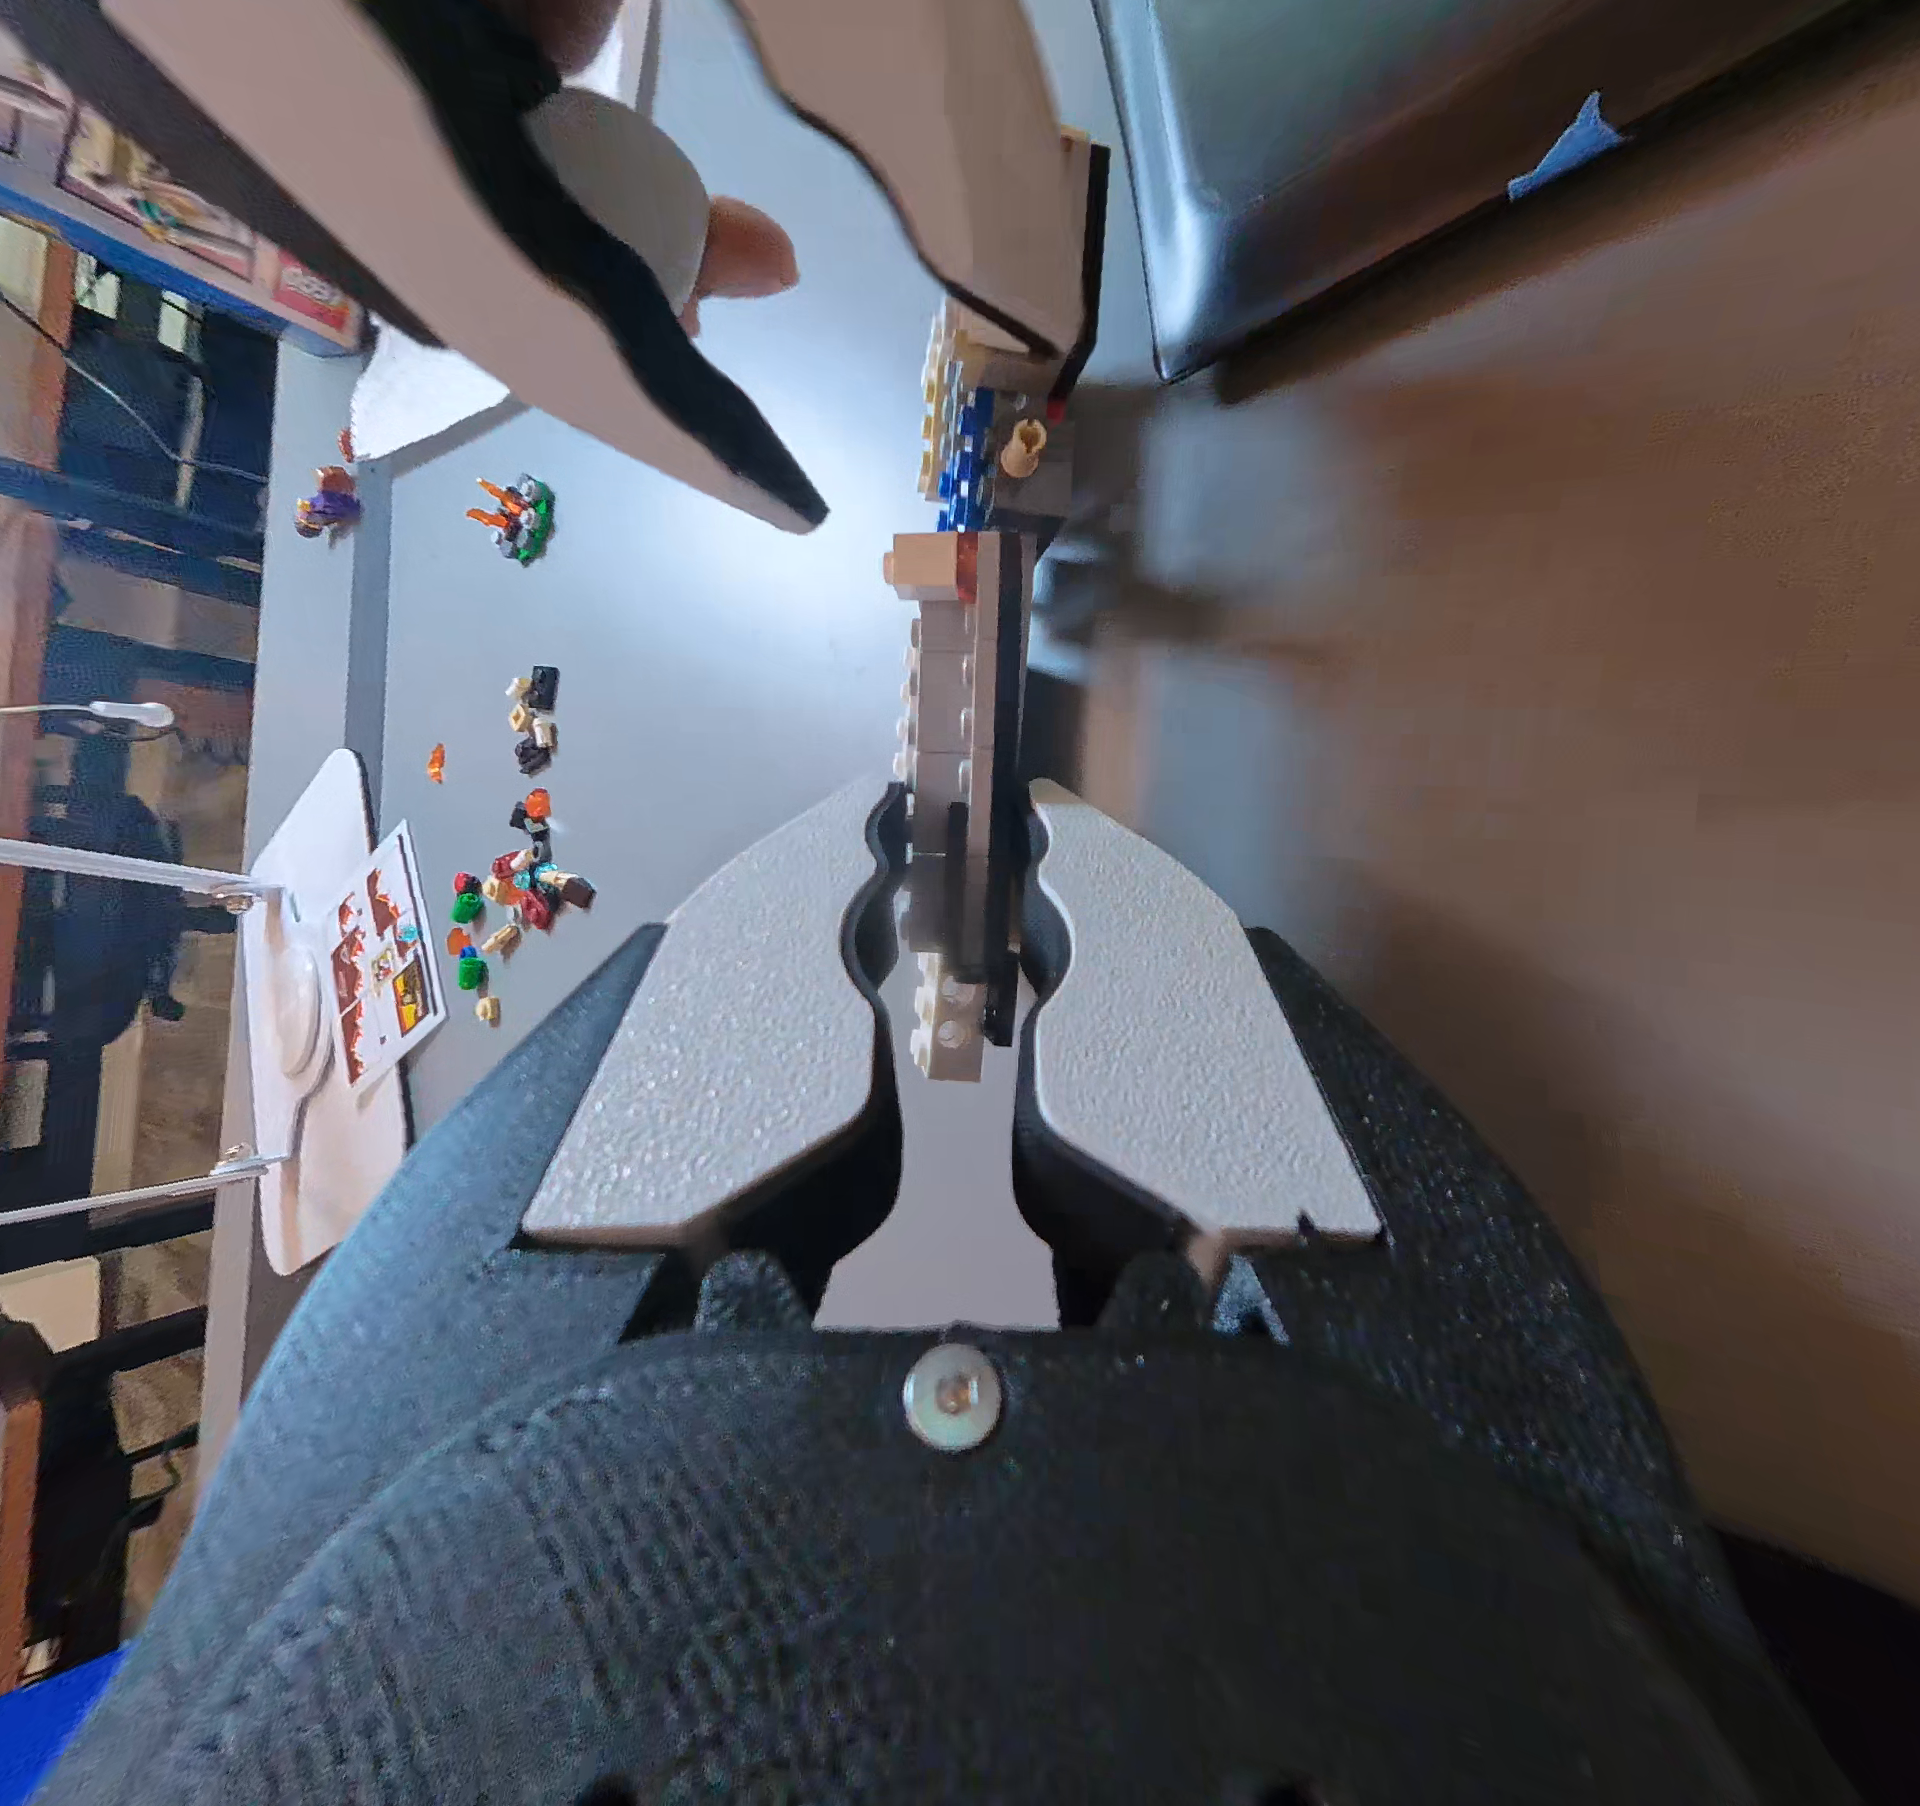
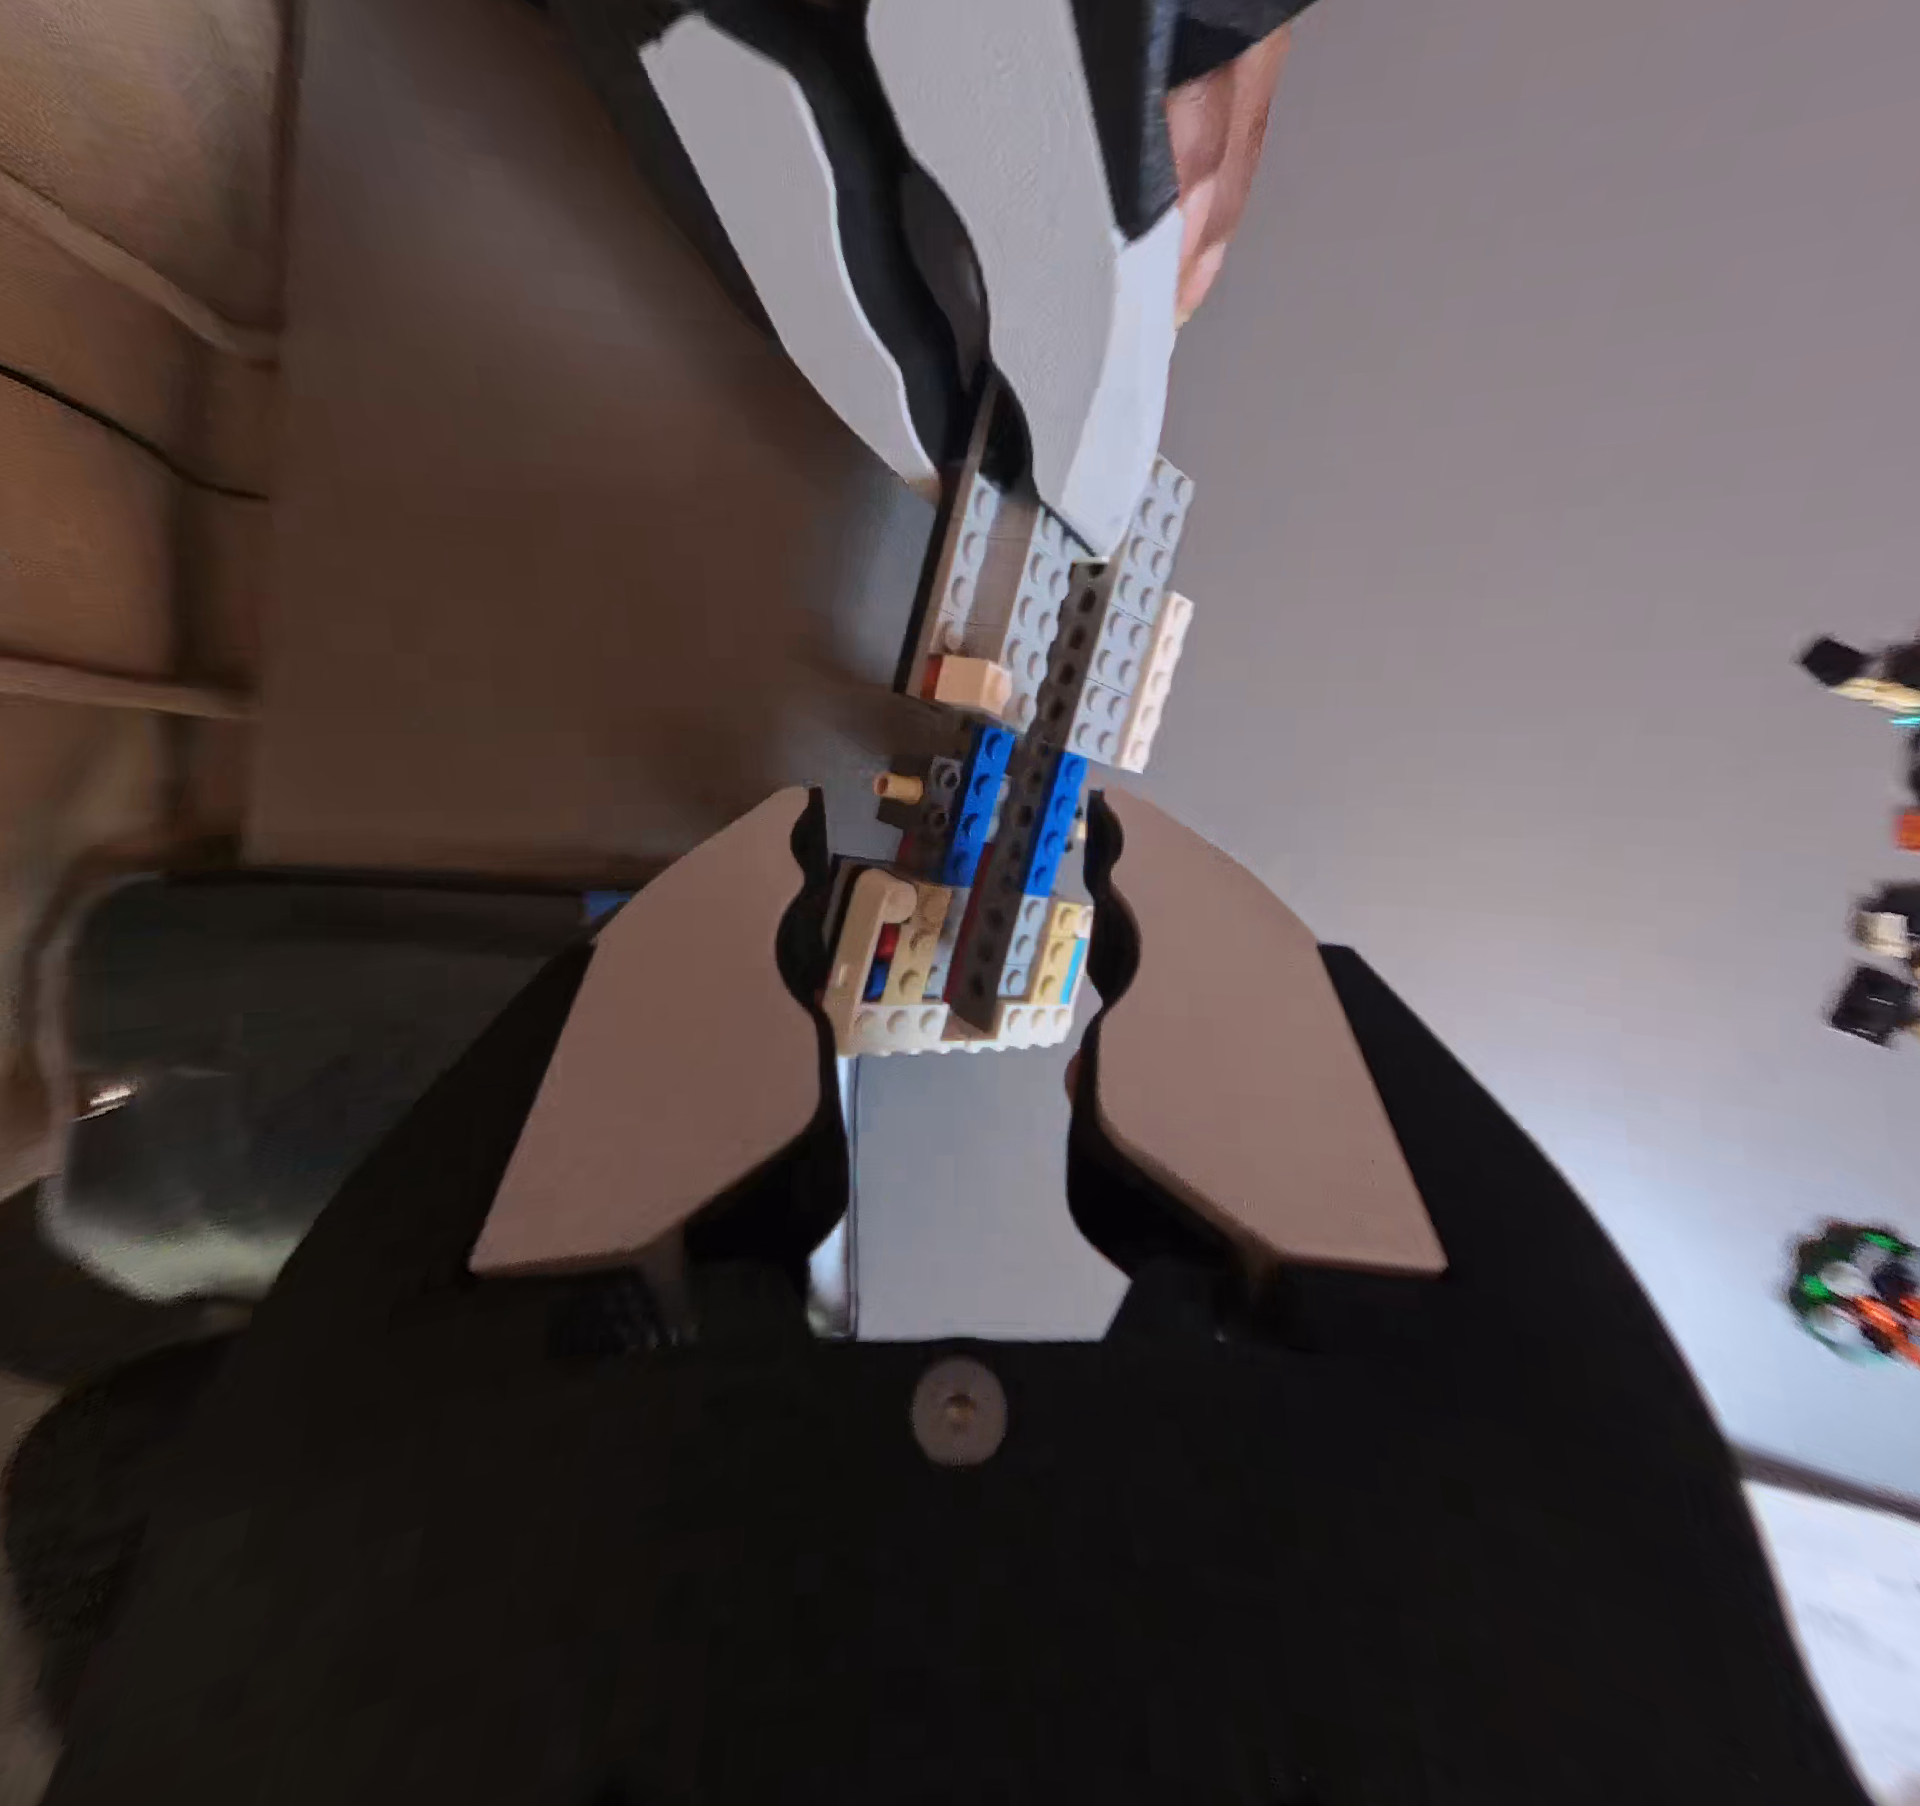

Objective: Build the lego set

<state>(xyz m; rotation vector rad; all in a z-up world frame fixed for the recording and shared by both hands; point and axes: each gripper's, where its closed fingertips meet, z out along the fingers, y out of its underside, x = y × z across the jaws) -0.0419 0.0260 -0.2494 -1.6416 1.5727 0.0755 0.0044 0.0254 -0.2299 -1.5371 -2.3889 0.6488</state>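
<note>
A long lego build (image 1: 951, 717) of grey, black, blue and tan bricks hangs in the air above the grey table (image 1: 675, 665), held at both ends. My left gripper (image 1: 961, 811) is shut on its grey and black end, across its thickness. In the right wrist view the build (image 2: 1112, 655) shows face-on. My right gripper (image 2: 956, 821) is shut on its tan and blue end, across its width. The right gripper (image 1: 935, 431) comes in from the top of the left wrist view. The left gripper (image 2: 1013, 499) comes in from the top of the right wrist view.
Loose small pieces (image 1: 520, 873) lie in a scatter on the table, also seen blurred in the right wrist view (image 2: 1870, 925). A small green and orange assembly (image 1: 520, 515), a purple figure (image 1: 327, 499), an instruction sheet (image 1: 384, 956) and a white bag (image 1: 301, 1008) lie farther off. A dark shiny object (image 1: 1455, 94) stands beyond the table edge. My hands' fingertips stand some 6 cm from each other.
</note>
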